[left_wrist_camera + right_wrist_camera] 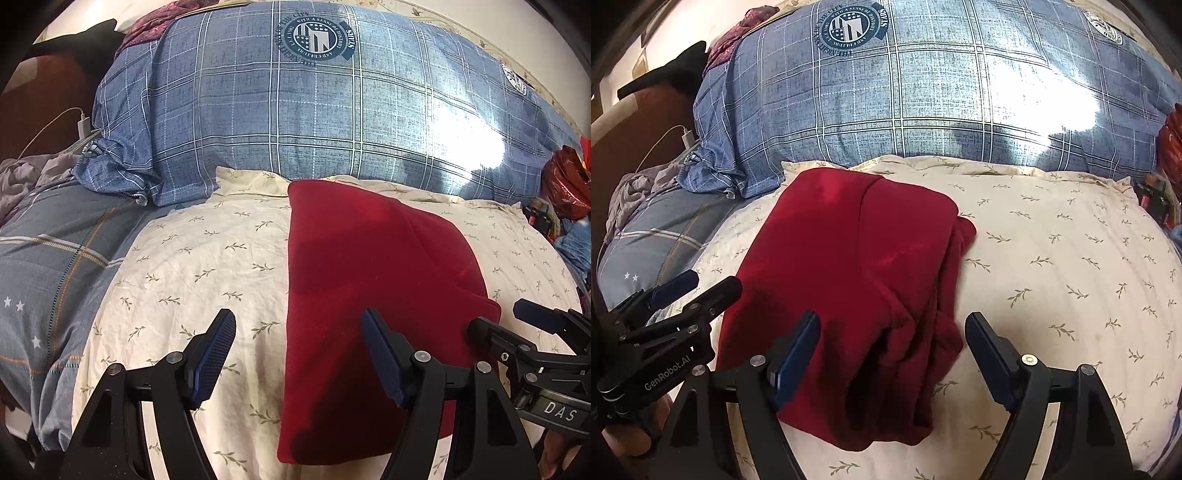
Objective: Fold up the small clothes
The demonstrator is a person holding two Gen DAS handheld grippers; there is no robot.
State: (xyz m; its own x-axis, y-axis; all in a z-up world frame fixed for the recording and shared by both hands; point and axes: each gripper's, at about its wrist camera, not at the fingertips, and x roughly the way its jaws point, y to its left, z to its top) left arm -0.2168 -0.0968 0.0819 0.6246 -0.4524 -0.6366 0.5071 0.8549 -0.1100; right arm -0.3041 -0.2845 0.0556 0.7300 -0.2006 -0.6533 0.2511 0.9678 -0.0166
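A blue plaid duvet [314,122] is lying bunched behind a cream leaf-print pillow [192,273], which is serving as the folding surface on the bed. A folded red fleece garment [849,280] is resting on that pillow, its long edges running away from the cameras and its bulkier folds nearest the pillow's right half. The left gripper [299,358] is hovering angled downward over the garment's left edge, jaws spread wide and gripping nothing. The right gripper [892,358] is hovering likewise over the garment's near right corner, jaws spread apart, fabric below but not pinched.
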